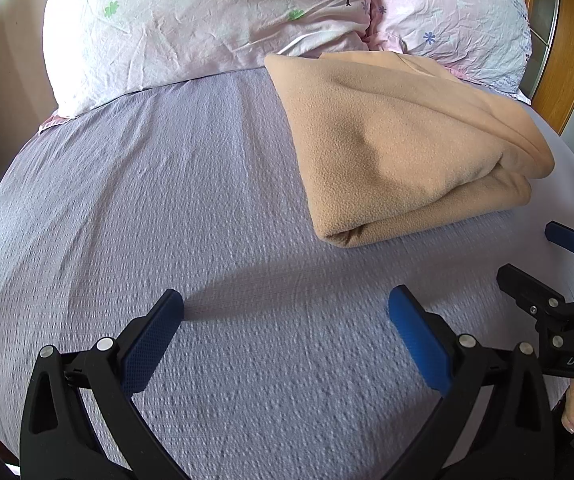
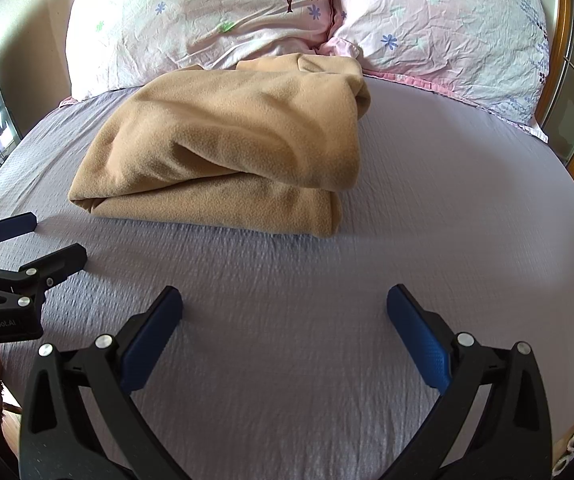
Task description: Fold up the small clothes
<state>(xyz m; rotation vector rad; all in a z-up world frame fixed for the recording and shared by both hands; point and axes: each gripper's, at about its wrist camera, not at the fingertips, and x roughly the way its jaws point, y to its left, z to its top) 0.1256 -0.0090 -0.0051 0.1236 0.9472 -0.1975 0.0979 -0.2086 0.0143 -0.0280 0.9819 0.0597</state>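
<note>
A tan fleece cloth lies folded in a thick stack on the lilac bedsheet, ahead and to the right of my left gripper. In the right wrist view the same cloth lies ahead and left of my right gripper. Both grippers are open and empty, hovering over bare sheet short of the cloth. The right gripper also shows at the right edge of the left wrist view, and the left gripper at the left edge of the right wrist view.
Two pink floral pillows lie at the head of the bed behind the cloth. A wooden headboard runs along the right. A wall and window are at the left.
</note>
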